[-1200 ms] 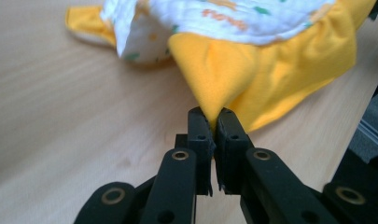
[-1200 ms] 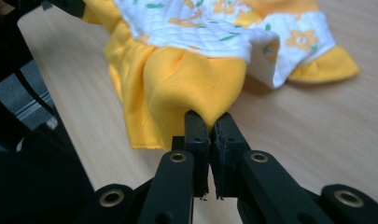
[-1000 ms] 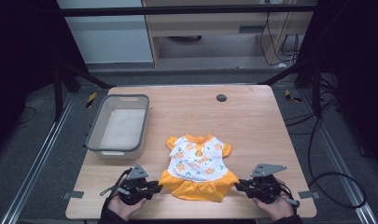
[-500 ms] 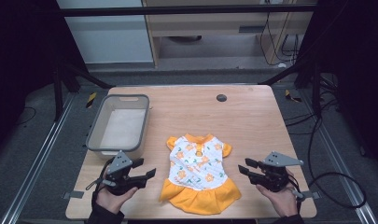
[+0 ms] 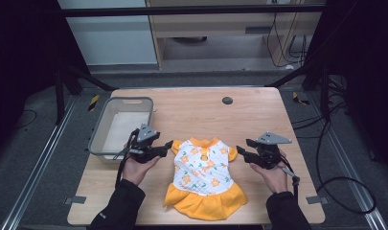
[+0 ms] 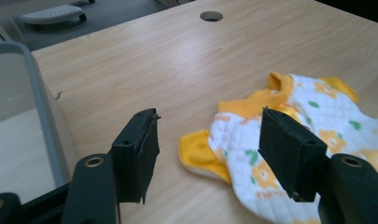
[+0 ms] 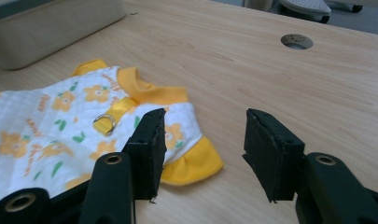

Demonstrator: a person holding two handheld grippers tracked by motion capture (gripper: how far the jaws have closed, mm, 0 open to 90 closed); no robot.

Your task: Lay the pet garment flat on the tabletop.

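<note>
My left gripper (image 5: pixel 166 145) stands open, its 2 jaws framing the yellow sleeve hem (image 6: pixel 196 149) of the small dress (image 5: pixel 203 176). My right gripper (image 5: pixel 241 153) gapes too, the other sleeve hem (image 7: pixel 193 165) just beside its inner jaw. Bare wooden table (image 5: pixel 196 108) stretches ahead to a cable hole (image 5: pixel 227 100). The grey bin (image 5: pixel 119 125) flanks my left jaws.

I am wearing dark long sleeves, the left sleeve (image 5: pixel 116 208) showing a small pale mark near its cuff. My left gripper (image 5: pixel 166 145) and right gripper (image 5: pixel 240 153) are black, each carrying a grey three-cornered plate on top and trailing a black cable. Each black jaw is showing a brass-ringed screw hole and wearing a square, dark pad.
</note>
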